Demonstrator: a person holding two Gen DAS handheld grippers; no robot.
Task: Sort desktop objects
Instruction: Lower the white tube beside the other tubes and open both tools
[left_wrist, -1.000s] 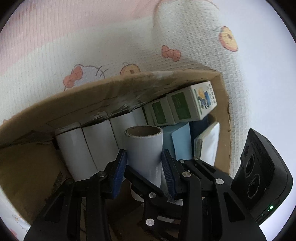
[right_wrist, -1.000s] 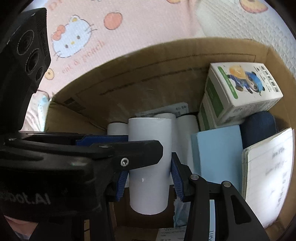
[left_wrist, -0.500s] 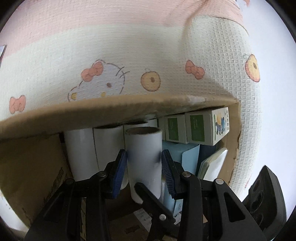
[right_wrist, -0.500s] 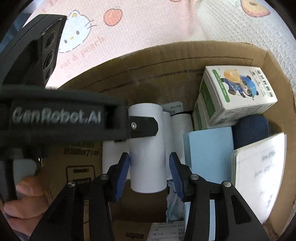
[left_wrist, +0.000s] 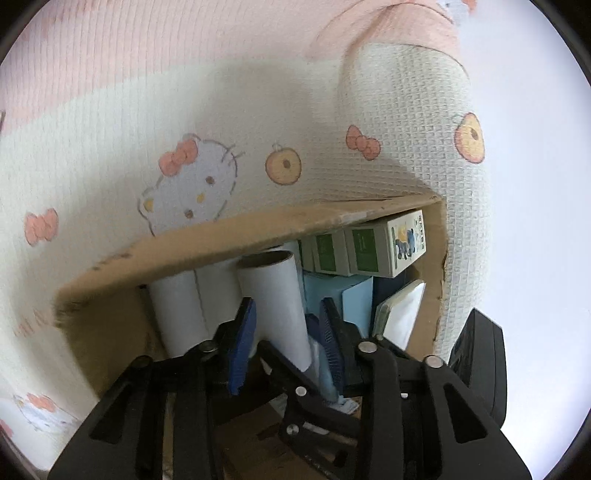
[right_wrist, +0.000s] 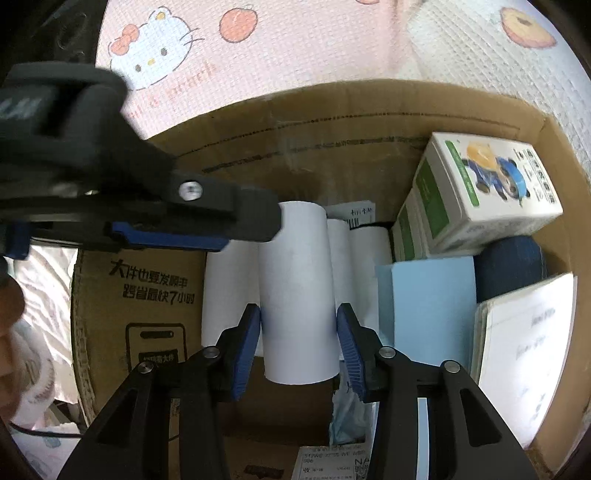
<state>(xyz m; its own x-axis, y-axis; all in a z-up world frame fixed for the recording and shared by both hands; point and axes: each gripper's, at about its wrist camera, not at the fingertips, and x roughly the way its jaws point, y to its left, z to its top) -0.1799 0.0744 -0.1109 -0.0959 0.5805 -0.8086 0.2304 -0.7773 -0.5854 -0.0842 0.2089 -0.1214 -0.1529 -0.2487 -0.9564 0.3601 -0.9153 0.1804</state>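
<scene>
A brown corrugated cardboard box (right_wrist: 354, 122) sits on a soft waffle-textured blanket (right_wrist: 295, 48), pink and cream with printed cats, bows and fruit. At its left stand four white paper rolls on cardboard cores. The right gripper (right_wrist: 299, 332) grips the nearest roll (right_wrist: 295, 288) upright, its blue ribbed pads against both sides, low on the tube. In the left wrist view the left gripper (left_wrist: 284, 332) straddles the same roll (left_wrist: 273, 295) from the near side; its jaws are closing, and the pads do not yet press it. The left gripper's black finger (right_wrist: 207, 206) crosses in front of the roll's top. Right of the rolls stands a flat pale blue pad (right_wrist: 432, 306). Farther right, two white cartons with green ends (right_wrist: 480, 192) lie stacked over a dark blue rounded thing (right_wrist: 509, 266), and a white notebook (right_wrist: 524, 354) leans against the box's right wall.
</scene>
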